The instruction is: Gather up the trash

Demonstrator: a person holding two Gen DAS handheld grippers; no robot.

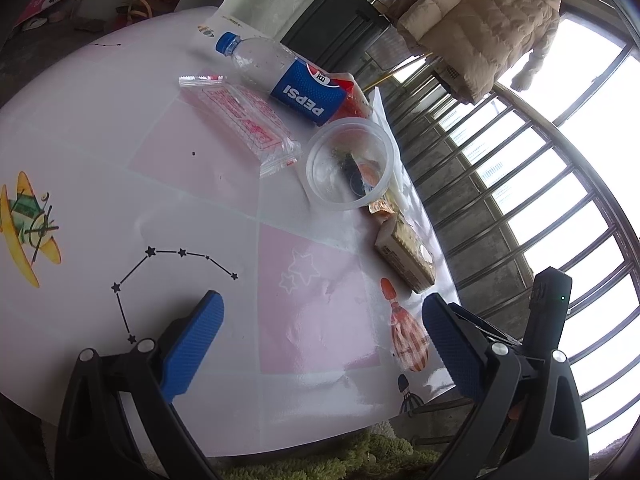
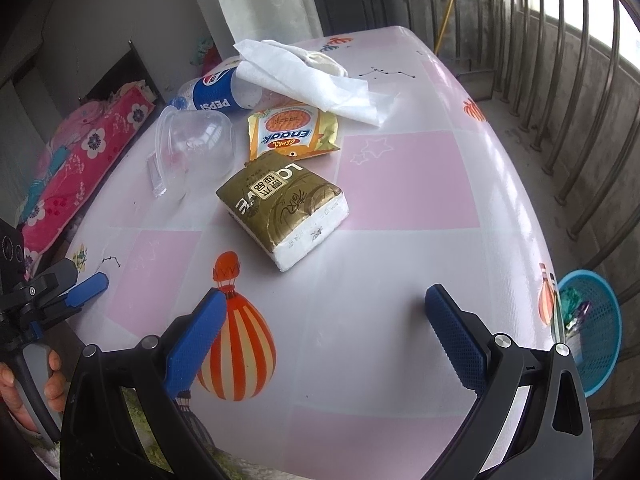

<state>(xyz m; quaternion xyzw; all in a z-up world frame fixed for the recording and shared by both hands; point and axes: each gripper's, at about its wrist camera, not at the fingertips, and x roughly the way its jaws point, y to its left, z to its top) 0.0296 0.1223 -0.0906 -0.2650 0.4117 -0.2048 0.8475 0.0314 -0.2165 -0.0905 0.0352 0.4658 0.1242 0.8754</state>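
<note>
Right gripper [image 2: 324, 312] spread, empty, above the table [image 2: 400, 280]; left gripper [image 1: 320, 320] likewise spread. Tissue pack [image 2: 282, 210] at 12 o'clock; snack wrapper [image 2: 294, 132], cup [image 2: 196, 140], Pepsi bottle [image 2: 212, 96] beyond; basket [image 2: 592, 320] at 3 o'clock. Risk: the lying cup or bottle may roll if nudged.

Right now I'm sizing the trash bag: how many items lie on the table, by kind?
Plastic bottle: 1
Clear plastic cup: 1
Clear wrapper: 1
Snack packet: 1
Tissue pack: 1
Loose tissues: 1 pile
Total: 6
</note>
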